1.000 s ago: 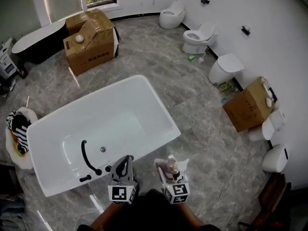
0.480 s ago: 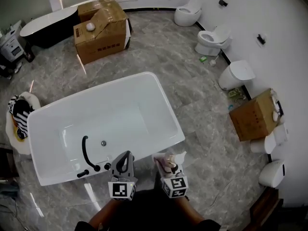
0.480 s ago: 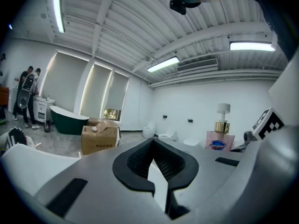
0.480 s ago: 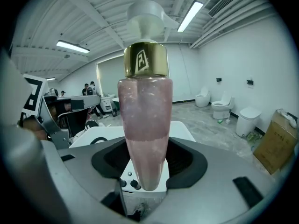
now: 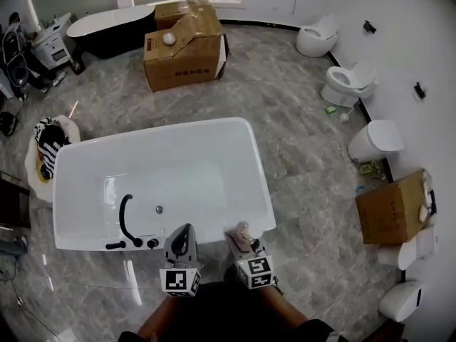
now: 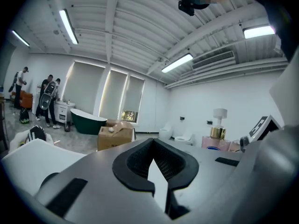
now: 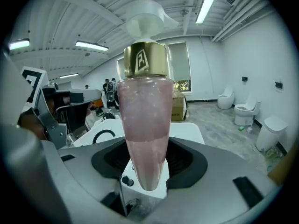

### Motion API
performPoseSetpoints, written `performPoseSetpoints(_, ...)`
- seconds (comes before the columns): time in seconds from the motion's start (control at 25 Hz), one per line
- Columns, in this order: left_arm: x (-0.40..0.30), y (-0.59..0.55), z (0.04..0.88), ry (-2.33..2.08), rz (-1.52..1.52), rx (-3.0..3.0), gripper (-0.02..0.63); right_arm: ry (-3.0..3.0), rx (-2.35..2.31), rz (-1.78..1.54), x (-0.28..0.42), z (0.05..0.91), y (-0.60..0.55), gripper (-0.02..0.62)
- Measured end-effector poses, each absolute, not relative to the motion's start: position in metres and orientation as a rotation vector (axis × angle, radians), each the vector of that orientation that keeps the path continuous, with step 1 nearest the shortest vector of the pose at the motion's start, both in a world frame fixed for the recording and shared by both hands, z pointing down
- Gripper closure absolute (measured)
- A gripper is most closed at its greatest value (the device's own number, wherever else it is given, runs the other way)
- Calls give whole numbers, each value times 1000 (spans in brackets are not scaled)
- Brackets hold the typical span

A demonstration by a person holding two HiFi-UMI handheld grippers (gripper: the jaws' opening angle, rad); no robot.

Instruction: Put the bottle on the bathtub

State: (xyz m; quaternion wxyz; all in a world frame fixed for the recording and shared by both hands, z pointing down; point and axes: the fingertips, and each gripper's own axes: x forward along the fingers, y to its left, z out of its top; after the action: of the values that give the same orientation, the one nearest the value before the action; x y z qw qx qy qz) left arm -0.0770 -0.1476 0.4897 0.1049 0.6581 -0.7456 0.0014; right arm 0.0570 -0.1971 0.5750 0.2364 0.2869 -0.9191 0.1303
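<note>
The right tool (image 5: pixel 242 239) is closed on a pink pump bottle (image 7: pixel 144 125); its jaws clamp the lower body, and the gold collar and white pump head stand upright above them; pink liquid fills the bottle nearly to the collar. In the head view the bottle (image 5: pixel 244 234) is off every surface, at the near rim of the white bathtub (image 5: pixel 258 164) close to its right corner; whether it is over the rim or just off it cannot be told. The left tool (image 6: pixel 158 174) has its jaws drawn narrow, nearly together, with nothing between them; it hovers (image 5: pixel 182 234) just beside the same rim, close to the black faucet (image 5: pixel 127 221). A cardboard box (image 5: pixel 187 45) stands well beyond the tub on the grey stone floor; toilets (image 5: pixel 353 84) line the right wall.
</note>
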Motion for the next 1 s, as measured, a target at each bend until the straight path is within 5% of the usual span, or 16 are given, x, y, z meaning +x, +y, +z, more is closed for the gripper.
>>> performPoseSetpoints(1.0, -60, -171, 509, -2215, 28, 1865, 592, -2337, 608, 391, 55, 714, -225, 373)
